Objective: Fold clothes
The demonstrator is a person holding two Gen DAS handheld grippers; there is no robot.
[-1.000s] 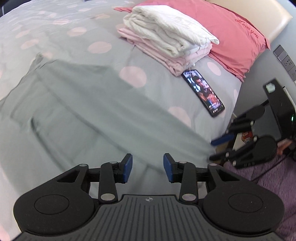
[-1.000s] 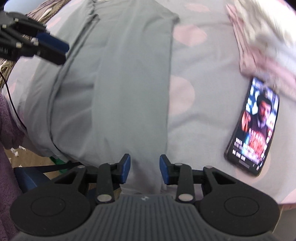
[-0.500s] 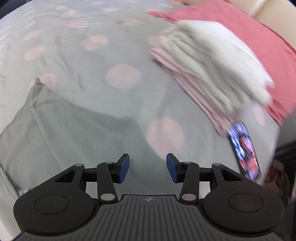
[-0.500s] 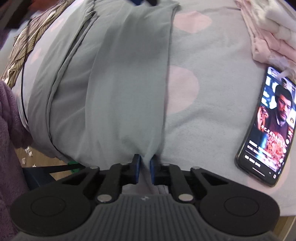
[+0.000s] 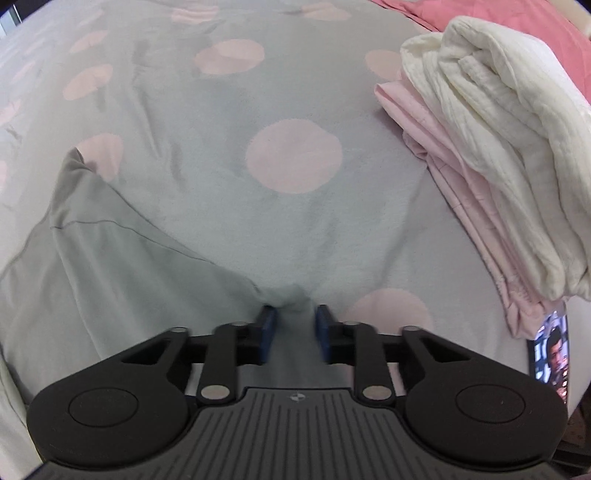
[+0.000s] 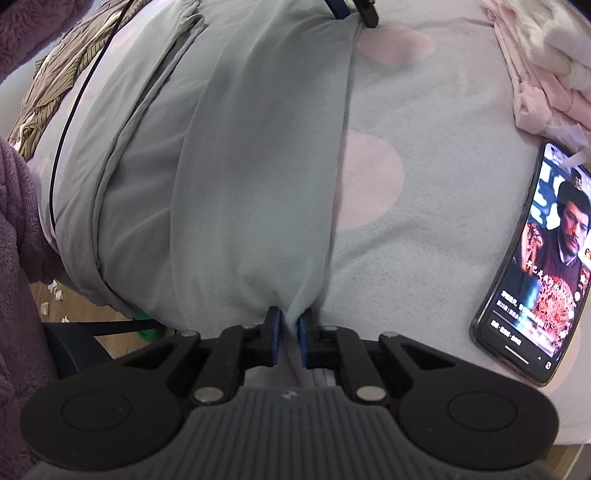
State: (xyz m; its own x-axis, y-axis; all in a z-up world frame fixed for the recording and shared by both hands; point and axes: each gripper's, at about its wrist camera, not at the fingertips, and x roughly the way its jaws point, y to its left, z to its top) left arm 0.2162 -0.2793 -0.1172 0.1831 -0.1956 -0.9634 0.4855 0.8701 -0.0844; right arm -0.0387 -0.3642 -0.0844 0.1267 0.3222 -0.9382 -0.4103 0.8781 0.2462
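Since a second ago I have carried the left gripper (image 5: 293, 325) across the bed (image 5: 295, 229) to the far corner of the grey garment (image 6: 251, 177), and its fingers, wide apart then, have just been closing. They now stand narrowly apart with a bunched peak of grey cloth between them, and the blue pads (image 5: 266, 328) look to be pressing its sides. The right gripper (image 6: 290, 334) has hardly shifted; its fingers closed earlier in that second and are now nearly together, pinching the near corner of the same garment, whose cloth puckers into folds right at the pads (image 6: 274, 332).

The garment lies as a long folded strip along the left side of the bed, running from my right gripper at the near end to my left gripper's fingertips (image 6: 354, 11) at the far end, its right edge straight against the grey, pink-dotted bed cover.

To the right, a phone (image 6: 535, 266) with a lit screen rests flat on the cover, well apart from the garment. Beyond it sits a folded stack: a cream piece (image 5: 506, 122) on top of pink ones (image 5: 454, 177). A striped cloth (image 6: 62, 77) lies at the far left.
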